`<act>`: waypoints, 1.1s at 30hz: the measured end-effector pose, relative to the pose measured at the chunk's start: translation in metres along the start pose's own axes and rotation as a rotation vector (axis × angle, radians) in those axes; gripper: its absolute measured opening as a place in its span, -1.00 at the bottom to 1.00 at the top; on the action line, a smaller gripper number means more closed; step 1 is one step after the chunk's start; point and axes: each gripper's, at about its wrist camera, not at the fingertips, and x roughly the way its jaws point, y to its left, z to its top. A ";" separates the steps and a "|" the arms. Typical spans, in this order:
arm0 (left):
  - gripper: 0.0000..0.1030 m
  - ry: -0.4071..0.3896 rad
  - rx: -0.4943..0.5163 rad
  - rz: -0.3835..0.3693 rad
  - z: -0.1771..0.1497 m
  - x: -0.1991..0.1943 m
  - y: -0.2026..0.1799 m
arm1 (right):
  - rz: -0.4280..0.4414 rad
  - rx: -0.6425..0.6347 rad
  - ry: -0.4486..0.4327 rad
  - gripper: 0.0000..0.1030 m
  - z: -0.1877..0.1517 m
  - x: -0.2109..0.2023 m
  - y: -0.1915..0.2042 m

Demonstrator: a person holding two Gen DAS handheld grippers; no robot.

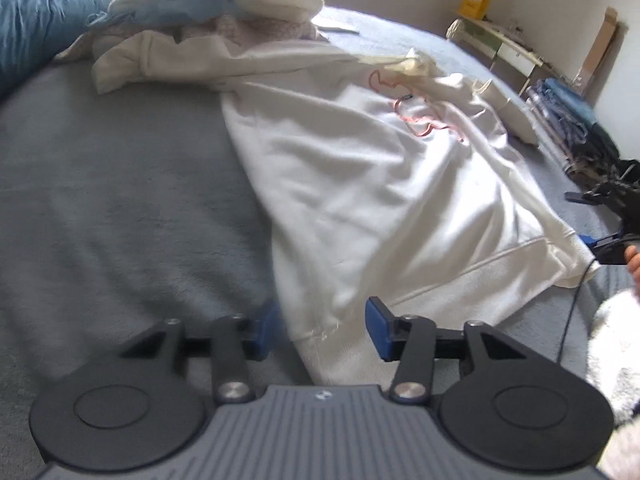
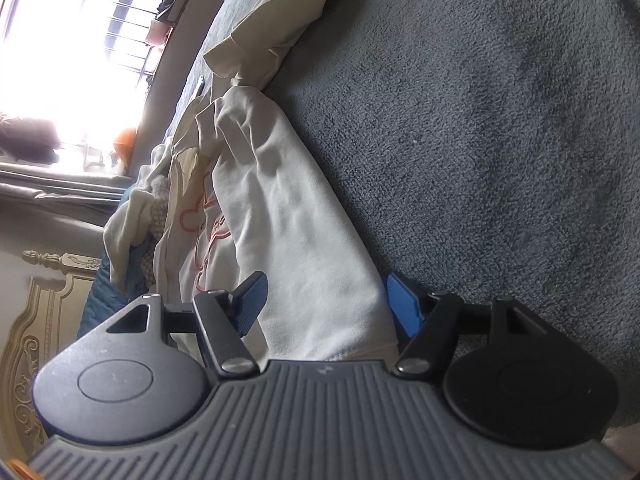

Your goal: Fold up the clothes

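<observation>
A white sweatshirt [image 1: 380, 184] with a pink outline print lies spread on the grey blanket [image 1: 120, 200] of a bed. My left gripper [image 1: 320, 330] hovers over the near corner of its hem, open, blue pads either side of the cloth without pressing it. At the right edge of the left wrist view, my right gripper [image 1: 600, 220] sits at the hem's other corner. In the right wrist view the sweatshirt [image 2: 288, 220] runs lengthwise between the blue pads of the right gripper [image 2: 326, 306], which stands wide and open; the cloth lies loose, not pinched.
A heap of pale clothes [image 1: 208, 12] and a blue duvet [image 1: 40, 12] lie at the bed's far end. A desk [image 1: 500, 44] with a yellow box [image 1: 476, 0] stands by the wall. A person's hand [image 1: 632, 258] and a thin cable [image 1: 576, 300] are at the right. An ornate headboard [image 2: 40, 340] shows in the right wrist view.
</observation>
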 end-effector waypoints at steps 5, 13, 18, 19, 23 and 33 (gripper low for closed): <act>-0.12 0.014 -0.032 -0.001 -0.002 0.004 0.002 | 0.006 0.004 -0.004 0.29 0.001 0.000 0.000; -0.12 0.021 -0.050 -0.003 -0.005 0.005 0.005 | 0.008 0.003 -0.002 0.29 0.002 0.001 0.000; -0.12 0.019 -0.052 -0.005 -0.005 0.005 0.005 | 0.009 0.002 -0.002 0.29 0.002 0.002 0.000; -0.12 0.018 -0.053 -0.006 -0.004 0.005 0.005 | 0.009 0.003 -0.002 0.29 0.002 0.001 0.000; -0.12 0.013 -0.056 -0.009 -0.004 0.005 0.004 | 0.009 0.004 -0.002 0.29 0.002 0.001 -0.001; -0.18 -0.003 -0.085 -0.012 0.003 0.018 0.007 | 0.008 0.002 -0.001 0.29 0.001 0.001 -0.001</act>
